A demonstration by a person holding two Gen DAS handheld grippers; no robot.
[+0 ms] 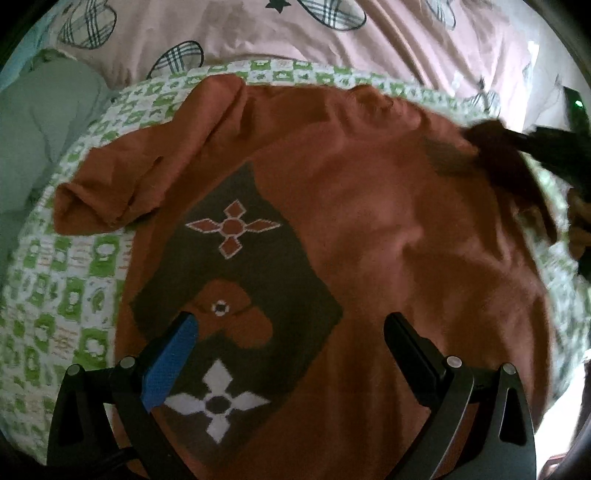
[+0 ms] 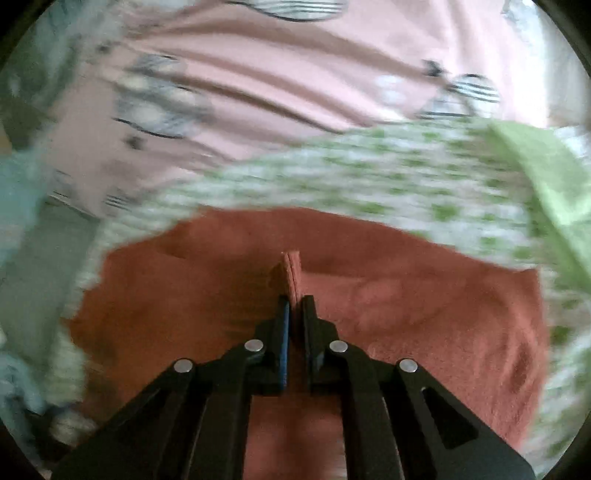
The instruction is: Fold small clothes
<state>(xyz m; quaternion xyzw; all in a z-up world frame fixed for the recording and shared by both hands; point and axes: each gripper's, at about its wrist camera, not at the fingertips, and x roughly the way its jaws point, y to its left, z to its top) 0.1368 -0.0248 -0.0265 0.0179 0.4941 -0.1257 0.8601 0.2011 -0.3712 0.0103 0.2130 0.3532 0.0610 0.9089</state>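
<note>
We take the rust-orange shirt (image 1: 369, 206) as our landmark. It lies spread, print side up, on a green-and-white checked cloth (image 1: 66, 288), which covers a bed dressed in a pink sheet (image 1: 229, 33) with plaid heart shapes. To the left of the shirt, off the checked cloth, we see a grey-green fabric (image 1: 40, 122). One short sleeve (image 1: 122, 184) lies bunched and creased at the shirt's upper left. A dark diamond-shaped print (image 1: 255, 280) with cross-shaped motifs occupies the left half of the shirt front.

The left hand-held gripper (image 1: 291, 328) hovers over the lower part of the print. Its jaws stand wide apart and hold nothing; whether its tips touch the fabric, we cannot tell.

At the shirt's right edge, the right hand-held gripper (image 2: 294, 301) has its jaws pinched together on a raised fold of the shirt's hem (image 2: 291, 273), lifting it clear of the surrounding fabric. The right wrist view is motion-blurred. A pale green fabric (image 2: 546, 184) lies to the right of the shirt.
</note>
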